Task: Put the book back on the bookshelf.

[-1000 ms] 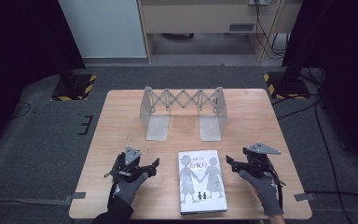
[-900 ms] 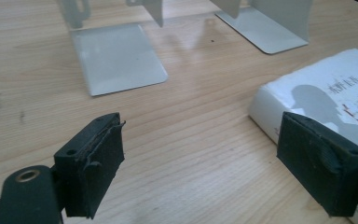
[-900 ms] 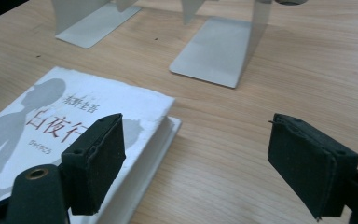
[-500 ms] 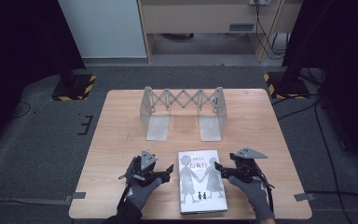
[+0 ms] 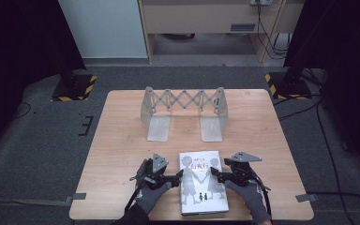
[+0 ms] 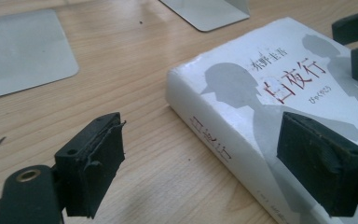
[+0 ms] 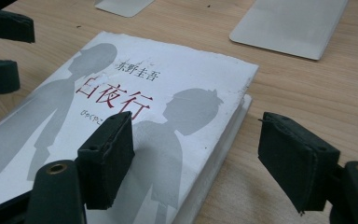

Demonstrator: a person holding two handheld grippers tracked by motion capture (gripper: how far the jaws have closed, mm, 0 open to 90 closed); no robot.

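Note:
A white paperback book [image 5: 202, 188] with grey silhouettes and red characters lies flat near the table's front edge. My left gripper [image 5: 180, 176] is at its left side, open. In the left gripper view [image 6: 209, 163] one pad hangs over the cover and the other over bare wood, with the book's [image 6: 261, 84] spine between them. My right gripper [image 5: 214, 175] is at the right side and its jaws have just been closing. In the right gripper view [image 7: 200, 161] they straddle the book's [image 7: 168, 93] page edge, and neither pad presses on it.
A grey metal expanding book rack [image 5: 183, 110] stands at the back middle of the wooden table [image 5: 122, 140], and its two flat base plates [image 5: 158, 129] point toward me. Bare wood lies between the rack and the book. Dark floor surrounds the table.
Both hands have moved inward toward the book, the left one to the right and the right one to the left. Their jaws now reach over the book's two long edges.

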